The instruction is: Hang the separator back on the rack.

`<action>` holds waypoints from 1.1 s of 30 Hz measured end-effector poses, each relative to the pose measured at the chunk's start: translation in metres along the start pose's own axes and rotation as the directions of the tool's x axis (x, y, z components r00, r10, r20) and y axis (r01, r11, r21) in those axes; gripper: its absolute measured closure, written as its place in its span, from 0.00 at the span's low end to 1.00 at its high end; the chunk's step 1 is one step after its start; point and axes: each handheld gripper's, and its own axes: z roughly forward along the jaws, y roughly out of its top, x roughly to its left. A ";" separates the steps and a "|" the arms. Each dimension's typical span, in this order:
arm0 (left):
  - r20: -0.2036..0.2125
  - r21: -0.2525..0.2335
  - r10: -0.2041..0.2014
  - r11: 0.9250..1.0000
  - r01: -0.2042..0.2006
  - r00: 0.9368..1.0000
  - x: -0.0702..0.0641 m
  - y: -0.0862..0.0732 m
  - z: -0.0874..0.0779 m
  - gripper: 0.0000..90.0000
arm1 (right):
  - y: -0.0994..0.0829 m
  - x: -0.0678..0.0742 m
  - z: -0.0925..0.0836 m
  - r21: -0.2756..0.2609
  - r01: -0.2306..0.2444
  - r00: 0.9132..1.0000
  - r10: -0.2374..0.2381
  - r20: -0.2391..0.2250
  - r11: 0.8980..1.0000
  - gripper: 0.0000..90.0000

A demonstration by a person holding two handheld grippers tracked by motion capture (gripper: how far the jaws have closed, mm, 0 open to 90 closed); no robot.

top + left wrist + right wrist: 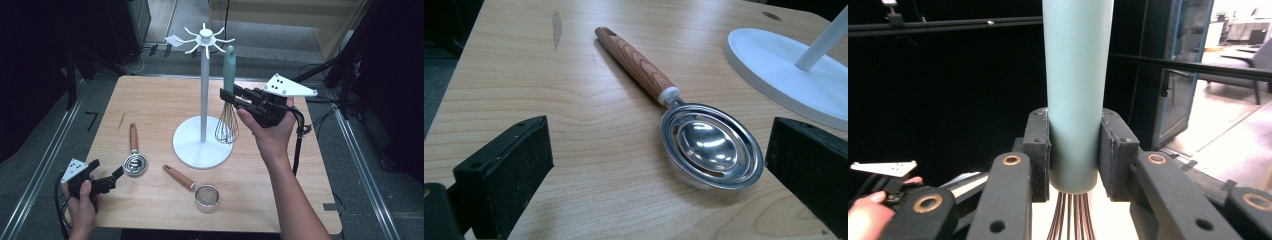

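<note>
The right gripper is clamping the whisk upright beside the stand, its pads pressing the handle in its own view. The left gripper is resting, jaws apart, near one scoop; one strainer is lying nearby

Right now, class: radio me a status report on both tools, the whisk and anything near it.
Right tool shut on whisk, handle up, clear of table. Left tool open, spoon lying between jaws. White stand close beside whisk.
</note>
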 end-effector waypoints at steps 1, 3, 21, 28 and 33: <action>0.000 0.000 0.000 1.000 0.000 1.000 0.000 0.000 0.000 0.00 | 0.000 0.000 0.000 0.001 -0.001 1.000 0.002 -0.006 1.000 0.79; 0.000 0.000 0.001 1.000 -0.001 1.000 0.000 0.000 0.000 0.00 | 0.001 -0.001 0.001 0.004 -0.015 1.000 0.015 -0.014 1.000 0.79; 0.001 -0.001 -0.002 1.000 0.002 1.000 0.000 0.000 0.000 0.00 | -0.002 -0.004 0.009 0.014 -0.046 0.998 0.047 -0.036 0.999 0.79; 0.002 0.001 -0.002 1.000 0.002 1.000 0.000 0.000 0.000 0.00 | -0.005 -0.007 0.012 0.009 -0.045 0.998 0.045 -0.041 0.999 0.79; 0.002 0.001 -0.003 1.000 0.003 1.000 0.000 0.000 0.000 0.00 | -0.006 -0.005 0.012 -0.006 -0.021 1.000 0.021 -0.011 1.000 0.78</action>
